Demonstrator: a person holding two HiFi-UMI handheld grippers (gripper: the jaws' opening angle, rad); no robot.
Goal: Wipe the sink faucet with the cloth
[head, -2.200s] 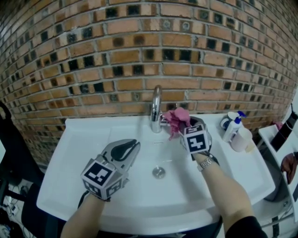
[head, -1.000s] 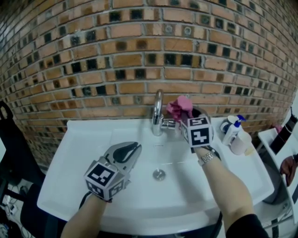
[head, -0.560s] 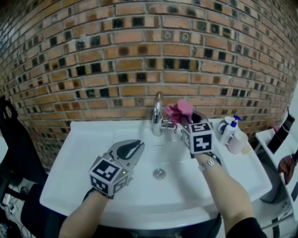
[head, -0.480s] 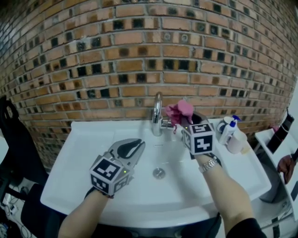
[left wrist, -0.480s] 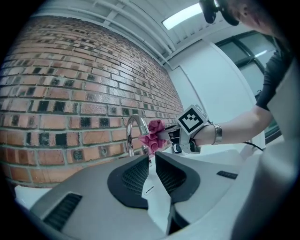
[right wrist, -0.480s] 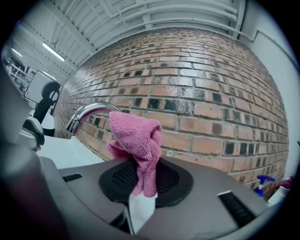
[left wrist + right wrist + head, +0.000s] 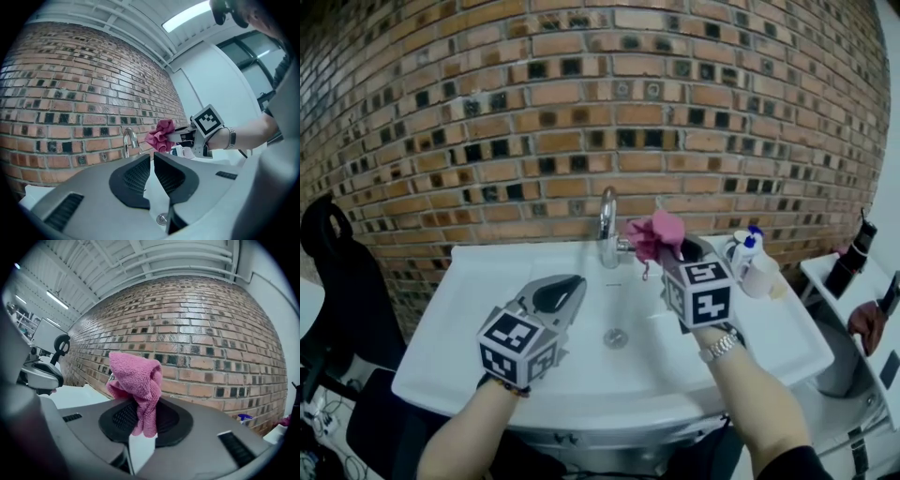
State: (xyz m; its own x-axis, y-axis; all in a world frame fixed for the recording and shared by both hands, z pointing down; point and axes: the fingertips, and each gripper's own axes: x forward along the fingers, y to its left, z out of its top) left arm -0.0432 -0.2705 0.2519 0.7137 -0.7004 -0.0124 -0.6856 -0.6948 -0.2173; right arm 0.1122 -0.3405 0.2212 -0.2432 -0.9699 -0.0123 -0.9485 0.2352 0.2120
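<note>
Brick wall [image 7: 487, 112] across the whole background, brown and orange with dark inset squares. Below it, a white sink [image 7: 459, 319], wide and shallow, with a round drain [image 7: 616, 337] in mid-basin. At the back rim, a chrome faucet [image 7: 607, 220]: upright, long axis vertical, spout arching over toward the viewer and down at the basin. Off to the right on the rim, a few bottles [image 7: 745, 255] (one with a blue pump top).

Left tongs [image 7: 558, 292] over the basin's left half, pointing level toward the wall. Jaws just drawn closer, now nearly together with only a thin slit, nothing in between. Right tongs [image 7: 680, 251] clamped on a pink cloth [image 7: 654, 234], just right of the faucet, about level with the middle of its neck. Contact with the faucet's side handle impossible to tell.

Cloth fuzzy, crumpled into a loose bunch, bulging above the jaws, with one narrow tail dangling below. Long axis roughly up and down.

Compared with a couple of seconds back: cloth then lower, pressed in by the faucet's foot; now higher, beside the neck.
</note>
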